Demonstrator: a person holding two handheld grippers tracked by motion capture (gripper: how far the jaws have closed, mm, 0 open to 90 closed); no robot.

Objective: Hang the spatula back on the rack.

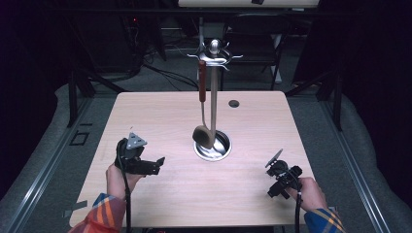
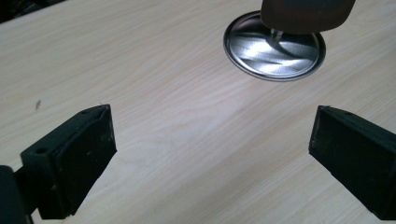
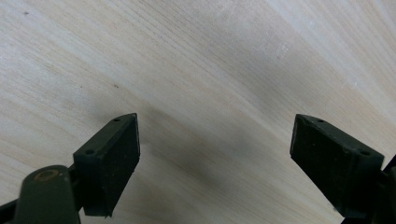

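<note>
Ladle (image 1: 202,131) hanging upright from rack (image 1: 214,53), bowl probably just above steel base (image 1: 221,148). Nearer left gripper (image 1: 145,165), ahead-right of its jaws. Right gripper (image 1: 279,177) farther; both wide open, empty, over desk (image 1: 145,116).

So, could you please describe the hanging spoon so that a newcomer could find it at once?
Start at the wooden table and find the metal stand rising from the round steel base at its middle. The spoon hangs from a hook at the top, beside the pole; its reddish-brown handle and dark bowl set it apart.
</note>
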